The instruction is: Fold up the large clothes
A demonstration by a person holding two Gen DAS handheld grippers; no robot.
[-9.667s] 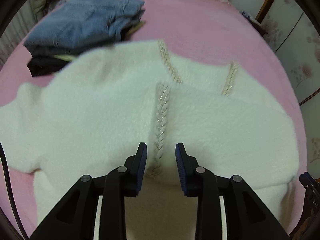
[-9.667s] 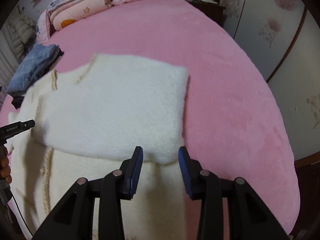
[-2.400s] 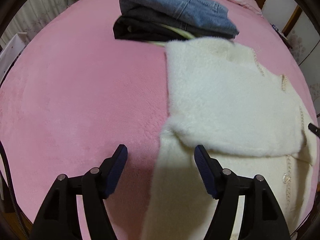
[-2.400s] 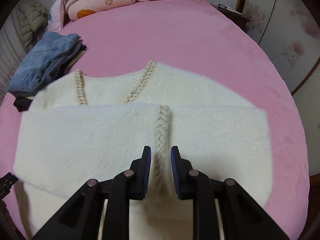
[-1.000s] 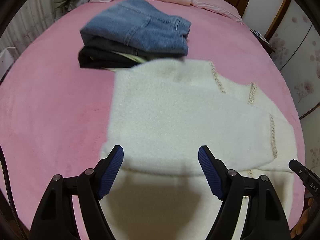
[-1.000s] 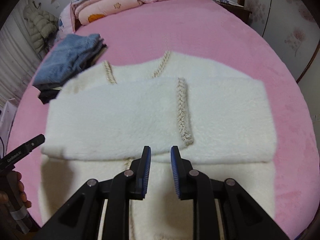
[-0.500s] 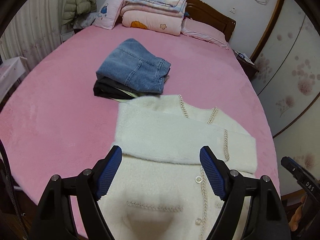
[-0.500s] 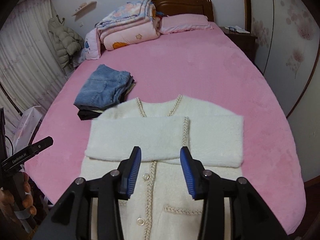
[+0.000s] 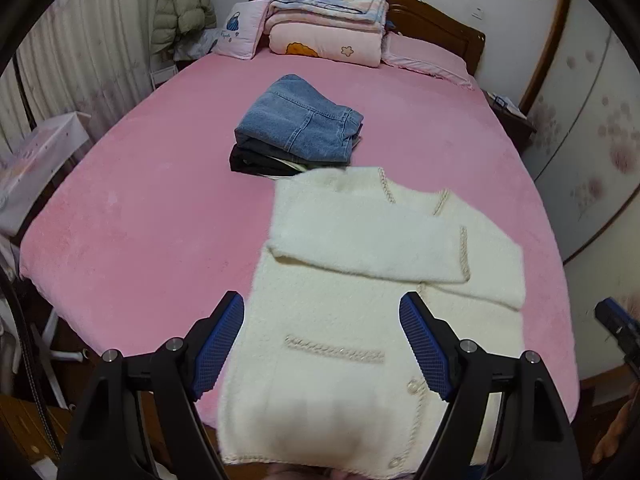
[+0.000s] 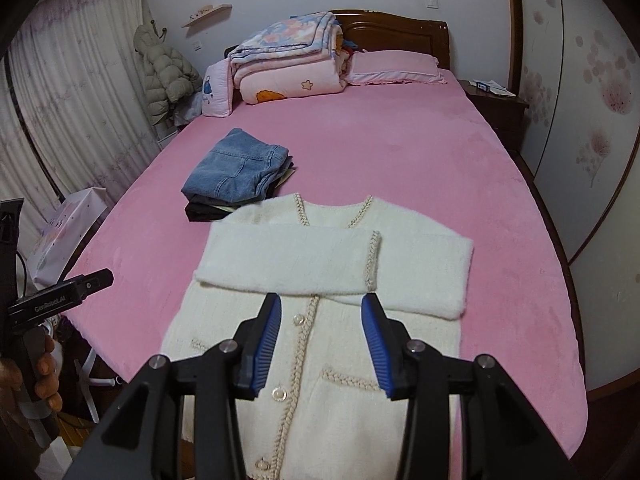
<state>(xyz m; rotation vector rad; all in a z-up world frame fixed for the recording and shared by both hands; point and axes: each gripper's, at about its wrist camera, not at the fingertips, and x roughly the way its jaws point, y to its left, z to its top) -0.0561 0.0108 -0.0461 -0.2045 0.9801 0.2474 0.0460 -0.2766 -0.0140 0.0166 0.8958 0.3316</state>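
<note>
Pink bed [image 10: 400, 152] with wooden headboard [image 10: 400, 32], curtains [image 10: 72, 112] left, floral wardrobe [image 10: 592, 92] right.

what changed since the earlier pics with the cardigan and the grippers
Both sleeves now lie folded across the chest of the white cardigan. The right gripper has just been opening, nothing between its pads; both grippers have pulled back and up. The left gripper stays open; the folded jeans pile is unmoved.

Cream cardigan [image 9: 360, 288] with both sleeves folded across its chest, on the pink bed [image 9: 160, 208]; folded jeans stack [image 9: 298, 130] just beyond its collar; left hand-held gripper [image 9: 322, 346] agape above its hem.
</note>
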